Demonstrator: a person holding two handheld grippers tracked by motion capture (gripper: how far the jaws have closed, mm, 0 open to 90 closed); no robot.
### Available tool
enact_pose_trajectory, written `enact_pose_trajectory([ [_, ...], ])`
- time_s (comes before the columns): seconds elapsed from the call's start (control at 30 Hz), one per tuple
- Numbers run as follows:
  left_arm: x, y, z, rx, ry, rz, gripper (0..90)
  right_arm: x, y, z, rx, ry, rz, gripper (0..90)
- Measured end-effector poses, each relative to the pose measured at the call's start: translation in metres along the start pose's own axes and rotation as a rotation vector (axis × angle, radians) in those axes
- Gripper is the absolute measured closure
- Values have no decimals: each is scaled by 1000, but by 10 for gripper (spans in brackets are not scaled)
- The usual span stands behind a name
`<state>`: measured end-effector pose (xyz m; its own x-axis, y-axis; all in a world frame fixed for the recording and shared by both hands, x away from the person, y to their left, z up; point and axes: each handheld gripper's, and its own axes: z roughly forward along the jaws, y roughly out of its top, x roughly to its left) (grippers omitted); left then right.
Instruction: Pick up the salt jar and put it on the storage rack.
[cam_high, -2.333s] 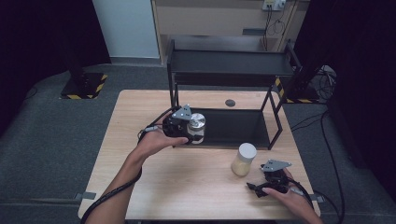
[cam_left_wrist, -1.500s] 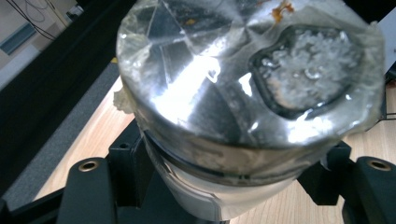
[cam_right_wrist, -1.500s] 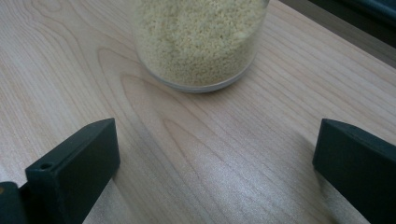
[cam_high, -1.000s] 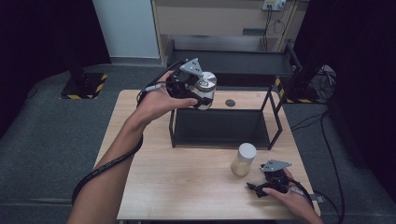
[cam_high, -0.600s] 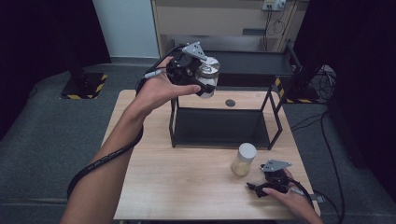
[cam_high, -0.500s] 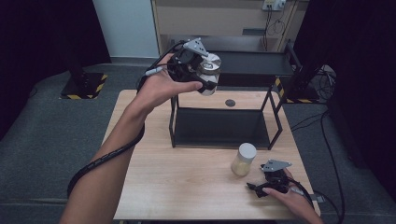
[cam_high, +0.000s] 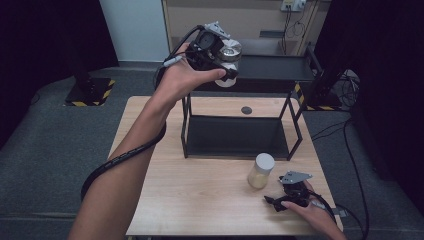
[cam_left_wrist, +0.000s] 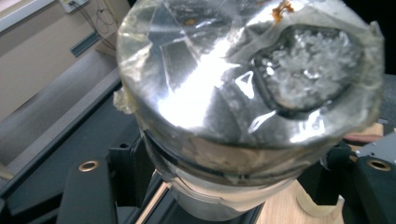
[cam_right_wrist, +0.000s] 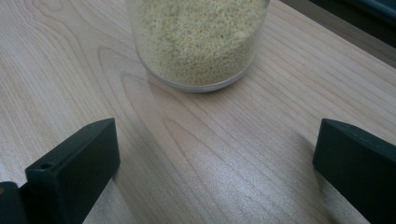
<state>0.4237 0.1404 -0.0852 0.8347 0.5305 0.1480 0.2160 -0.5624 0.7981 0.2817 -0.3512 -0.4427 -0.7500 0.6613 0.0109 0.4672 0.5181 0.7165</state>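
My left gripper (cam_high: 223, 68) is held high at the near left corner of the black rack's top shelf (cam_high: 272, 67). It is shut on a clear jar with a taped silver lid (cam_high: 231, 51). In the left gripper view the jar (cam_left_wrist: 243, 93) sits between the jaws, with pale crystals visible through the lid. My right gripper (cam_high: 271, 201) rests on the wooden table (cam_high: 200, 200) at the front right, open, with nothing between its jaws. Just beyond it stands a jar of yellow grains (cam_high: 261, 170), whose lower part (cam_right_wrist: 198, 42) appears ahead of the right gripper (cam_right_wrist: 215, 158).
The black two-tier rack (cam_high: 186, 125) stands across the back half of the table, its lower shelf (cam_high: 235, 137) bare. A small dark disc (cam_high: 246, 110) lies on the table behind the lower shelf. A cable trails along the left forearm.
My left gripper has lifted the silver-lidded jar from beside the rack's lower shelf up and to the right, to top-shelf height. The right gripper and the grain jar have not moved.
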Motion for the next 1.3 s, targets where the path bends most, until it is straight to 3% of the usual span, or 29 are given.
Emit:
enact_pose_trajectory([
  [0.2,-3,9,9,13,64,-39,299,0,0,0,0,1,-1,12],
  [0.43,-1,17,18,14,106,-77,299,-1,0,0,0,4,-3,12],
  [0.67,7,23,32,33,148,-143,299,-2,0,0,-1,6,-6,12],
  [0.93,20,19,47,36,144,-184,300,-2,0,0,0,8,-9,12],
  [1.3,24,19,65,52,151,-189,299,-3,-1,-1,-1,12,-14,12],
])
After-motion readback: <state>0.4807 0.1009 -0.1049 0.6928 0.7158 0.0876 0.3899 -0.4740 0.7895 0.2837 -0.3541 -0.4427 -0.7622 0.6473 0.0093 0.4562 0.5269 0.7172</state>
